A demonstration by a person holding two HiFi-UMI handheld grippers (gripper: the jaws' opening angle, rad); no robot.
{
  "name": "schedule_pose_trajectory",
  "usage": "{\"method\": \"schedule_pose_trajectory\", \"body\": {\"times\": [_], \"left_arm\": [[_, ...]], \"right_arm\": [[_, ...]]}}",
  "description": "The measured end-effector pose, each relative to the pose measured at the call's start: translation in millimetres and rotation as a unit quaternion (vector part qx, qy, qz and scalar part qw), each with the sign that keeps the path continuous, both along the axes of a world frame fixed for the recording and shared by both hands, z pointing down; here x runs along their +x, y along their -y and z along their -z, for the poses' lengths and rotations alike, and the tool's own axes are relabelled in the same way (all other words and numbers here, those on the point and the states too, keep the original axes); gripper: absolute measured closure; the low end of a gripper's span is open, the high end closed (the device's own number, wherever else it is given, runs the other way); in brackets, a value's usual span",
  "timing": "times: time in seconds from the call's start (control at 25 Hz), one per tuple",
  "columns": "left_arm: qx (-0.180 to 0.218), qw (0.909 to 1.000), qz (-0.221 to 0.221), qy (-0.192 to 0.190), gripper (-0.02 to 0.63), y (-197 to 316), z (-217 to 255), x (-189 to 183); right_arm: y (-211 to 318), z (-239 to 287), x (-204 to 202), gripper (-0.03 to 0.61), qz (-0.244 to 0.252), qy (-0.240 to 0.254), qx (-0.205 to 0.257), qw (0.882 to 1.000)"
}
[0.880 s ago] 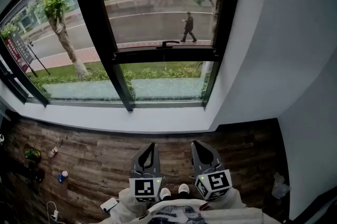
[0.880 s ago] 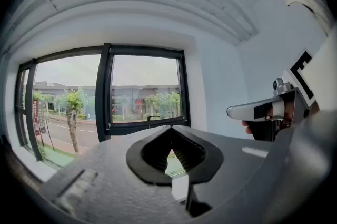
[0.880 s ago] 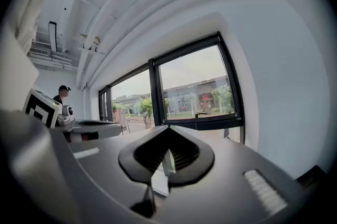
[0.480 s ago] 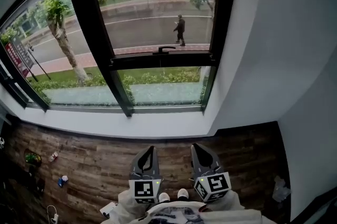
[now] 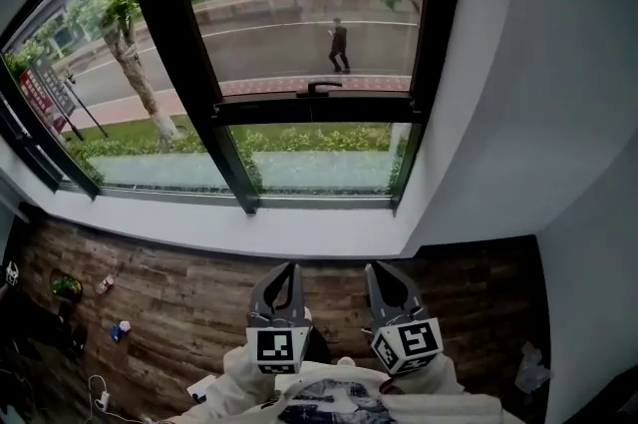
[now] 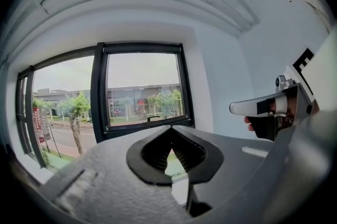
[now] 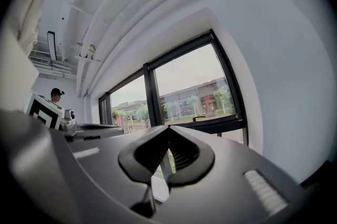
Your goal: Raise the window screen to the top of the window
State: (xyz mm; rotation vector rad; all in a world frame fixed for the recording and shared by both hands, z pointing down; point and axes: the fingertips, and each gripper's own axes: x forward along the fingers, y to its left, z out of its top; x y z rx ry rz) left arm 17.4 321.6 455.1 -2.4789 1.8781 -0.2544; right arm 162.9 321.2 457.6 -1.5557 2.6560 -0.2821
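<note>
Overall: both grippers hang low and close to the person's body, above the wooden floor [image 5: 179, 302] and well apart from the window [image 5: 189, 103].
Left gripper [image 5: 282, 282]: jaws together, nothing between them, pointing toward the window.
Right gripper [image 5: 389, 284]: jaws likewise pressed together and empty, just beside the left one.
Window screen: I take the black crossbar [image 5: 289, 109] with the small handle [image 5: 317, 88] to be its pull rail. It sits roughly midway up the right-hand opening, far short of the top.
Mesh: too fine to make out in any view.
Progress: the lift looks not yet begun, and neither gripper touches the rail.
Risk, closed jaws: arriving at the handle with jaws together would only bump it, so they need to part first.
Risk, thin handle: it looks slim and shallow, and a poor bite could slip off partway up.
Risk, skew: lifting from one point may tilt the rail and jam it in the side tracks.
Risk, early release: letting go short of the top may let the screen slide back down.
</note>
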Motion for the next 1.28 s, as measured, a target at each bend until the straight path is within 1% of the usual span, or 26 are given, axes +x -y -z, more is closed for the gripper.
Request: {"method": "schedule_pose_trajectory", "body": {"times": [0.12, 0.24, 0.32, 0.44, 0.6, 0.76, 0.88, 1.04, 1.08, 1.12, 1.16, 1.28], "left_arm": [[0.005, 1.0, 0.0, 0.003, 0.609, 26, -8, -9], [0.006, 0.9999, 0.005, -0.014, 0.609, 69, -18, -24], [0.005, 0.9998, 0.002, -0.019, 0.609, 104, -24, -36], [0.011, 0.9998, -0.011, -0.013, 0.609, 166, -26, -54], [0.019, 0.9991, -0.039, 0.003, 0.609, 248, -22, -88], [-0.004, 0.9994, -0.031, 0.014, 0.609, 315, -40, -138], [-0.019, 0.9991, -0.032, 0.018, 0.609, 359, -47, -166], [-0.035, 0.9982, -0.045, 0.017, 0.609, 409, -59, -187], [-0.039, 0.998, -0.048, 0.014, 0.607, 421, -62, -188], [-0.041, 0.9979, -0.049, 0.011, 0.607, 431, -64, -187], [-0.044, 0.9978, -0.049, 0.009, 0.607, 440, -67, -186], [-0.055, 0.9972, -0.049, 0.008, 0.607, 457, -74, -180]], "right_arm": [[29, -7, -7, 0.572, -0.002, -0.001, -0.001, 1.0], [67, -17, -23, 0.572, 0.001, -0.008, -0.002, 1.0], [98, -21, -34, 0.572, -0.003, -0.014, -0.002, 1.0], [158, -21, -54, 0.572, -0.014, -0.023, -0.006, 1.0], [241, -18, -90, 0.572, -0.018, -0.03, -0.013, 0.999], [313, -28, -132, 0.572, -0.014, -0.029, -0.031, 0.999], [359, -33, -155, 0.572, -0.019, -0.038, -0.045, 0.998], [405, -37, -165, 0.572, -0.042, -0.051, -0.048, 0.997], [413, -40, -165, 0.572, -0.045, -0.058, -0.049, 0.996], [420, -42, -163, 0.548, -0.046, -0.065, -0.05, 0.996], [426, -45, -160, 0.541, -0.048, -0.072, -0.052, 0.995], [440, -52, -144, 0.541, -0.06, -0.081, -0.062, 0.993]]}}
